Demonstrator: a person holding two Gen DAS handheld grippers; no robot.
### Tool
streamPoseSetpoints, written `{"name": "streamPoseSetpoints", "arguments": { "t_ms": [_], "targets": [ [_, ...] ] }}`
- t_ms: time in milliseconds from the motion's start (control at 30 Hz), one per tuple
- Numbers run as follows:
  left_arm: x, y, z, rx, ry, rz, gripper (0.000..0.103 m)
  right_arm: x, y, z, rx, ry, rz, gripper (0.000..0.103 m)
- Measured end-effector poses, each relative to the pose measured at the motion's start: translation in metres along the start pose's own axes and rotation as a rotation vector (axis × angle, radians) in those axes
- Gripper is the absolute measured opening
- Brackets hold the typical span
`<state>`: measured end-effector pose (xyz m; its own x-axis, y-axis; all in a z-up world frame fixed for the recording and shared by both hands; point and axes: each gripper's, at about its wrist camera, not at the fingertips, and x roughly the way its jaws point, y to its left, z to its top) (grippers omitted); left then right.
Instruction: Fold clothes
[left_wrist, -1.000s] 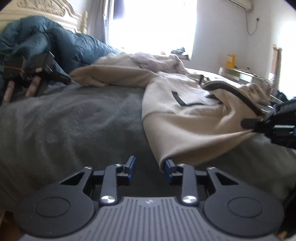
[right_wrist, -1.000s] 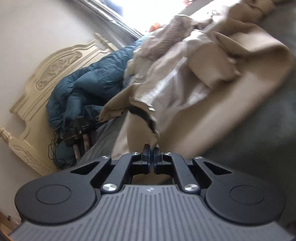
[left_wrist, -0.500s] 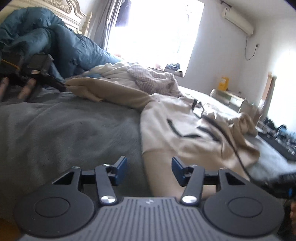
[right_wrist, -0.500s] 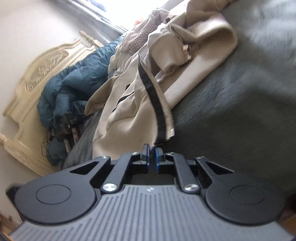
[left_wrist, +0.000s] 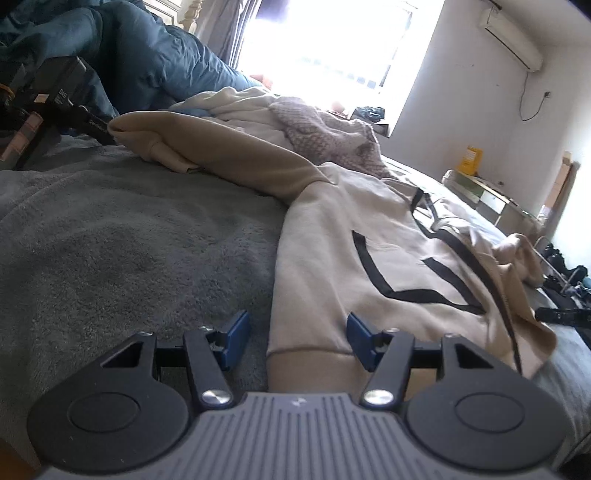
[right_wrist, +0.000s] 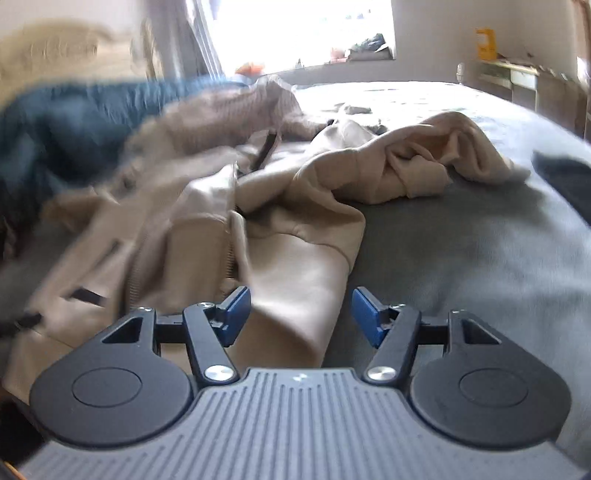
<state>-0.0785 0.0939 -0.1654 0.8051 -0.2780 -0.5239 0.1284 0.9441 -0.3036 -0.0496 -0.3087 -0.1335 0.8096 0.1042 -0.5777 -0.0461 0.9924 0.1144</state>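
Note:
A beige zip jacket (left_wrist: 369, 229) with black stripes lies spread on the grey blanket (left_wrist: 129, 240). My left gripper (left_wrist: 297, 336) hovers low over the jacket's near hem. Its jaws are opening, the hem's corner lies between the blue pads (left_wrist: 236, 330), and they do not press on it. In the right wrist view the same jacket (right_wrist: 295, 266) is crumpled, with a bunched sleeve (right_wrist: 424, 162) farther back. My right gripper (right_wrist: 301, 314) is also opening. A loose front panel lies between its pads (right_wrist: 364, 314), untouched.
A blue duvet (left_wrist: 147, 62) is heaped at the back left beside a black device (left_wrist: 55, 96). A pink knitted garment (left_wrist: 325, 133) and pale cloth lie behind the jacket. A low desk (left_wrist: 491, 195) stands by the far wall. Bare blanket (right_wrist: 480, 258) stretches right of the jacket.
My right gripper has let go of the jacket's zip edge, opened wide and rolled level. My left gripper has opened wider and shifted right, so the hem now lies between its fingers.

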Motion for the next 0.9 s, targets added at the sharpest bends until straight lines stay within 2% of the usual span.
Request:
{"name": "streamPoseSetpoints", "arguments": {
  "t_ms": [167,300,333,400,433,467,567,733,833,900],
  "targets": [
    [0.010,-0.004,0.002,0.014,0.011,0.032,0.061,0.031,0.016,0.014,-0.267,0.015,0.009,0.063],
    [0.017,-0.008,0.004,0.029,0.019,0.052,0.063,0.063,0.043,0.021,-0.506,0.020,-0.041,0.059],
    [0.018,-0.010,0.004,0.032,0.021,0.057,0.063,0.070,0.047,0.022,-0.538,0.026,-0.041,0.055],
    [0.020,-0.011,0.004,0.038,0.023,0.065,0.063,0.083,0.055,0.026,-0.575,0.032,-0.034,0.021],
    [0.020,-0.012,0.004,0.039,0.023,0.068,0.064,0.085,0.058,0.027,-0.579,0.024,-0.032,0.013],
    [0.021,-0.012,0.004,0.041,0.023,0.070,0.064,0.082,0.058,0.029,-0.554,-0.004,-0.034,0.005],
    [0.021,-0.012,0.003,0.041,0.022,0.071,0.064,0.058,0.043,0.038,-0.397,-0.125,-0.047,0.003],
    [0.022,-0.012,0.004,0.046,0.023,0.073,0.065,-0.010,-0.041,0.042,0.072,-0.313,-0.097,0.002],
    [0.023,-0.013,0.004,0.051,0.022,0.078,0.065,-0.040,-0.095,0.021,0.343,-0.350,-0.114,0.003],
    [0.024,-0.014,0.003,0.053,0.021,0.084,0.065,-0.048,-0.120,-0.004,0.504,-0.334,-0.105,0.003]
  ]
}}
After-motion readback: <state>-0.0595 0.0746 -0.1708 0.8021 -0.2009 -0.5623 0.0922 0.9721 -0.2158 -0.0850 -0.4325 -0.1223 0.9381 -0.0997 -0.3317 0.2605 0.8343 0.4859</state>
